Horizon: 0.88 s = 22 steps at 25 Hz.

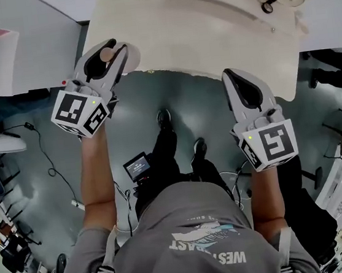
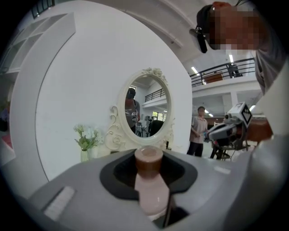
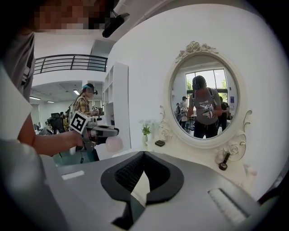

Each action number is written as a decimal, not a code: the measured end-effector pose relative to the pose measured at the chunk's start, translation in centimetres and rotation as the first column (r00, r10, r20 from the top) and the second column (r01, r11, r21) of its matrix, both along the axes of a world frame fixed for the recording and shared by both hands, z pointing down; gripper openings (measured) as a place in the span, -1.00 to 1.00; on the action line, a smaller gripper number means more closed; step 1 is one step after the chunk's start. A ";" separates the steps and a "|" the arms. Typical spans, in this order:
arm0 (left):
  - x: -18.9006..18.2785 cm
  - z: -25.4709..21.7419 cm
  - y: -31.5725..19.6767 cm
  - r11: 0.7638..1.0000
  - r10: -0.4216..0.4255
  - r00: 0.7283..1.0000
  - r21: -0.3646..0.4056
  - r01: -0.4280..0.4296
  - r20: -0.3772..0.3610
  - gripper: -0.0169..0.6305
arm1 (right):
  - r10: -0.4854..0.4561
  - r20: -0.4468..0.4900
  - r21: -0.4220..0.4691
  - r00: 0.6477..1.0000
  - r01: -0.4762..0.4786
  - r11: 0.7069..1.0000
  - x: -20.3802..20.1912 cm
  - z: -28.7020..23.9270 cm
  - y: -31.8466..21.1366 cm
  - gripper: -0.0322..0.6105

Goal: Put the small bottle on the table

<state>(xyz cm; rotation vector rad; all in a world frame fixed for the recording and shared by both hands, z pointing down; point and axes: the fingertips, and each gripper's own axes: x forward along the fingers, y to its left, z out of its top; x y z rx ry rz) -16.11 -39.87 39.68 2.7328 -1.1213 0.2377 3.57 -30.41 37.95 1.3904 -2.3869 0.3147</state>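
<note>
- The left gripper (image 1: 107, 53) is clamping the bottle (image 2: 151, 185) in its jaws; I am aiming it upright, inside the bench (image 1: 207, 29) edge.
- Right gripper (image 1: 235, 77) is idling, jaws together, empty.

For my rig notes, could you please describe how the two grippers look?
Both the left gripper and right gripper are grey shells with black jaw recesses, each bearing a white cube of black square markers. The person wears a grey short-sleeved T-shirt.

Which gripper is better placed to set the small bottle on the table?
Left: the left gripper holds the small bottle at the table's edge; the right gripper holds nothing.
</note>
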 end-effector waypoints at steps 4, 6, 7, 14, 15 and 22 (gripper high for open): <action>0.7 2.9 -2.4 0.999 0.005 1.000 -0.034 -0.005 0.006 -0.60 | 0.019 -0.005 -0.037 1.000 -0.019 0.999 1.1 2.2 -1.2 -0.89; 0.9 4.3 -3.5 0.999 0.007 1.000 -0.048 -0.007 0.011 -0.60 | 0.029 -0.006 -0.046 1.000 -0.029 0.999 1.5 3.1 -2.0 -0.89; 1.0 4.9 -4.1 0.999 0.008 1.000 -0.053 -0.008 0.013 -0.60 | 0.034 -0.005 -0.047 0.999 -0.034 0.998 1.7 3.5 -2.4 -0.89; 1.7 9.3 -6.6 0.996 0.021 0.999 -0.084 -0.019 0.027 -0.60 | 0.065 -0.009 -0.068 0.998 -0.065 0.996 2.8 6.2 -3.9 -0.89; 1.7 9.9 -6.9 0.996 0.023 0.999 -0.087 -0.021 0.029 -0.60 | 0.069 -0.010 -0.073 0.998 -0.070 0.995 2.9 6.6 -4.0 -0.89; 2.0 13.9 -9.0 0.994 0.026 0.999 -0.105 -0.023 0.028 -0.60 | 0.083 -0.027 -0.114 0.996 -0.086 0.990 3.1 9.9 -4.1 -0.89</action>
